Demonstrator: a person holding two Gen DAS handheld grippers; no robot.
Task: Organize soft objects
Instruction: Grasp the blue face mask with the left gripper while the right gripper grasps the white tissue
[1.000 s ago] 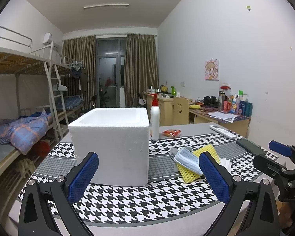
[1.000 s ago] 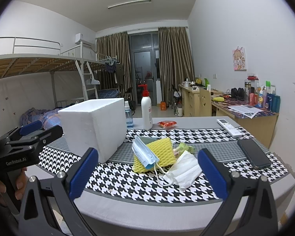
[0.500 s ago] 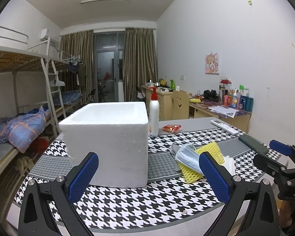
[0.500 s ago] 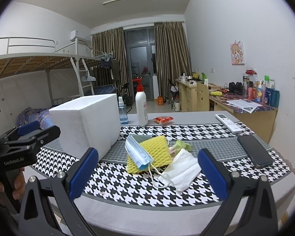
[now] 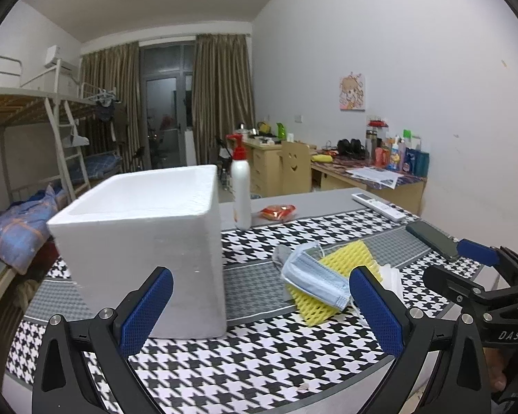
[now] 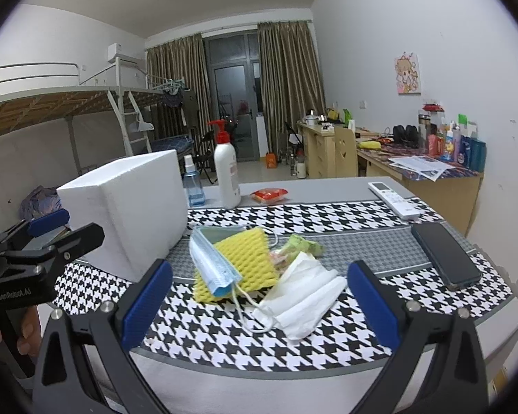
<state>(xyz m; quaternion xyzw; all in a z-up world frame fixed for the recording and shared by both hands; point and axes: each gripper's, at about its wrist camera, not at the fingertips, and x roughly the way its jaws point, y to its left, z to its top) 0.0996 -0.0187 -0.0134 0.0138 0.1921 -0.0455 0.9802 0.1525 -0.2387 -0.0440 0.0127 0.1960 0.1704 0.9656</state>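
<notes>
Right wrist, masks [image 6: 259, 276] between open tongs [image 6: 259, 305]

On the houndstooth-patterned table there is one open-topped white foam box [image 5: 145, 241]. Beside it lies a pile of soft things: one pleated blue face mask [image 6: 210, 262], one white face mask [image 6: 304, 296], one yellow mesh foam sheet [image 6: 248, 258] and one crumpled pale green piece [image 6: 304, 243], its material unclear. Two bottles stand behind the box: one white pump bottle with a red top [image 6: 226, 172] and one small clear blue spray bottle [image 6: 191, 186]. There is also one red snack packet [image 6: 269, 195], one white remote control [image 6: 395, 200] and one dark phone [image 6: 445, 255].
</notes>
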